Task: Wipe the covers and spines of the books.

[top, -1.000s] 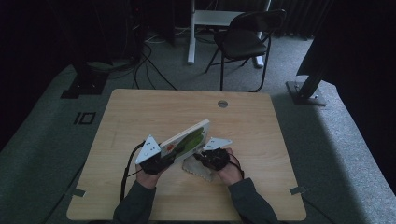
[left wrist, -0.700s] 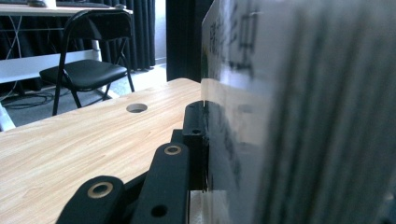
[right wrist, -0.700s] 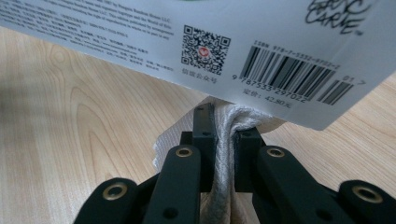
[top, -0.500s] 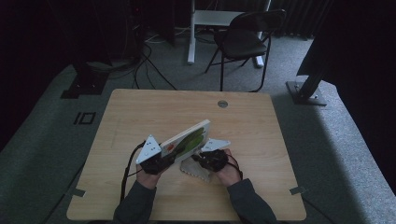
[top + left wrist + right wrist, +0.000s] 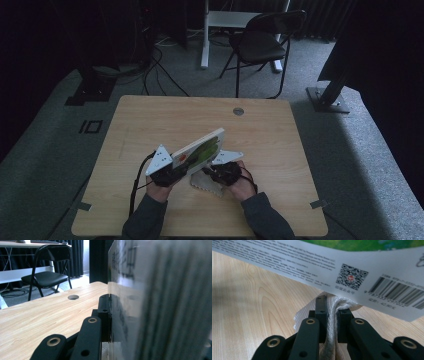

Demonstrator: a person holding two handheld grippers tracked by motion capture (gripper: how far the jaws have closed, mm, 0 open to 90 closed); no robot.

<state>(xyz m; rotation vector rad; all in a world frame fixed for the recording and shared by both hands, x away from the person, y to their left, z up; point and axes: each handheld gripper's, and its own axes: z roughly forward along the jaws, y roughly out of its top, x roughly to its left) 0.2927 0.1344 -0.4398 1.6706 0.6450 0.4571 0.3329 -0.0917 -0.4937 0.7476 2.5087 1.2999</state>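
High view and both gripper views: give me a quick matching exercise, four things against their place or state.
Things:
1. book
2. white cloth
3. folding chair
4. round hole

Places or states:
A. on the floor beyond the table
B. pinched in the right gripper
C. in the tabletop near the far edge
D. tilted up, clamped by the left gripper

Pairs: 1-D, 2-B, 3-A, 4-C

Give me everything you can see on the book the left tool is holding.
The book is thin, with a white back cover carrying a green picture, small print, a QR code and a barcode. It is tilted up off the wooden table, clamped at its lower end by the left tool. The white cloth in the right tool presses against its lower edge.
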